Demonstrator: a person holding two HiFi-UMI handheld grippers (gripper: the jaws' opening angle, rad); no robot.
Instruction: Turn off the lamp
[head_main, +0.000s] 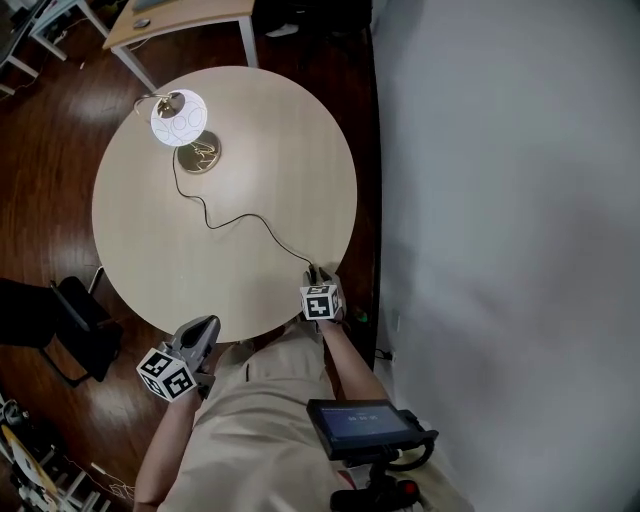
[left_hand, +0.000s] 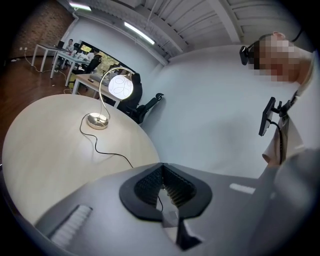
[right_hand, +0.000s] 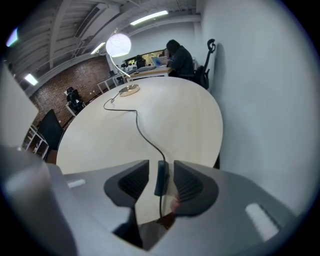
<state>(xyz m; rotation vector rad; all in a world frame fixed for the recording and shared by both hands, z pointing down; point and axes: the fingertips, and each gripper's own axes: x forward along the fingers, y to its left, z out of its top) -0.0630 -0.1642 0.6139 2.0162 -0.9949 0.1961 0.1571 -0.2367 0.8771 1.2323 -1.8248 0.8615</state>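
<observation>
A gold desk lamp stands at the far left of the round table (head_main: 150, 250). Its globe shade (head_main: 178, 118) is lit above the base (head_main: 198, 153). The black cord (head_main: 240, 217) runs from the base to the near right edge. My right gripper (head_main: 316, 272) is over that cord end, pointing steeply down. In the right gripper view its jaws (right_hand: 161, 172) stand open, with the dark inline switch (right_hand: 161, 179) between the pads and a gap on each side. My left gripper (head_main: 205, 322) hovers off the table's near edge. Its fingertips (left_hand: 162, 165) meet with nothing held. The lit lamp (left_hand: 120, 86) shows far off.
A grey-white wall (head_main: 500, 200) rises close along the table's right side. A black chair (head_main: 60, 320) stands at the left, a wooden desk (head_main: 180, 15) beyond the table. A small screen (head_main: 362, 425) hangs at the person's chest. People sit at desks (right_hand: 177, 57) in the background.
</observation>
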